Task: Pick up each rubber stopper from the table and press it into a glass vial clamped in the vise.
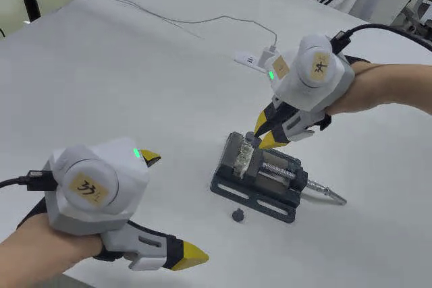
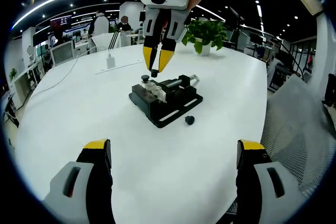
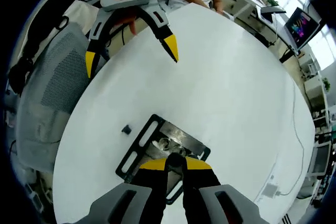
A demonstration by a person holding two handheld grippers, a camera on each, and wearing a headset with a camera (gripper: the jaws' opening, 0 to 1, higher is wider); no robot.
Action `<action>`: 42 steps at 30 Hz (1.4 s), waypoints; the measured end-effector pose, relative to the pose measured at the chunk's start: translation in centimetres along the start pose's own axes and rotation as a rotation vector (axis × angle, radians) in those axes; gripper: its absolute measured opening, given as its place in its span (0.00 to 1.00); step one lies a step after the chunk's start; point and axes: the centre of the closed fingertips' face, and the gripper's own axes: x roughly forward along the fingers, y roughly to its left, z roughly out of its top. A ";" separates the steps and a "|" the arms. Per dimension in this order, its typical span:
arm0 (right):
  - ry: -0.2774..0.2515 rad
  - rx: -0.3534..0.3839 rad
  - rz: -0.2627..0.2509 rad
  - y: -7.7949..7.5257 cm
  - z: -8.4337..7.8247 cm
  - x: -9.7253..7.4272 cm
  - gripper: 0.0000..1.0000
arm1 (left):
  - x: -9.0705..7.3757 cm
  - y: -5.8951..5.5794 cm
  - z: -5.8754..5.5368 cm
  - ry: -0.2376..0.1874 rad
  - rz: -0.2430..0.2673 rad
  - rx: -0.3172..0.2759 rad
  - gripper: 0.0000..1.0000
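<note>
A black vise stands on the white table and clamps glass vials. My right gripper hovers right over the vials, shut on a dark rubber stopper. One vial in the left gripper view carries a stopper. A loose stopper lies on the table beside the vise's base. My left gripper is open and holds nothing, well short of the vise near the table's front edge.
A white charger block with a cable lies behind the vise. A potted plant stands at the table's far side and a mesh chair beside the table. People sit in the background.
</note>
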 end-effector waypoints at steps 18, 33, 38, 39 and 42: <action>0.027 0.028 0.033 -0.7 -0.9 1.5 0.05 | 0.2 0.1 -0.5 0.018 -0.009 -0.009 0.98; 0.045 0.060 0.048 -0.8 -1.1 2.2 0.05 | 0.6 0.0 -0.9 0.031 -0.023 -0.020 0.98; 0.078 0.079 0.056 -0.1 -0.5 2.1 0.05 | 0.7 -0.1 -0.8 0.030 -0.026 -0.019 0.97; 0.088 0.082 0.064 0.1 -0.5 2.1 0.05 | 0.7 -0.1 -0.8 0.031 -0.027 -0.020 0.97; 0.101 0.089 0.062 -0.2 -0.8 2.2 0.05 | 0.8 -0.2 -0.8 0.030 -0.029 -0.021 0.97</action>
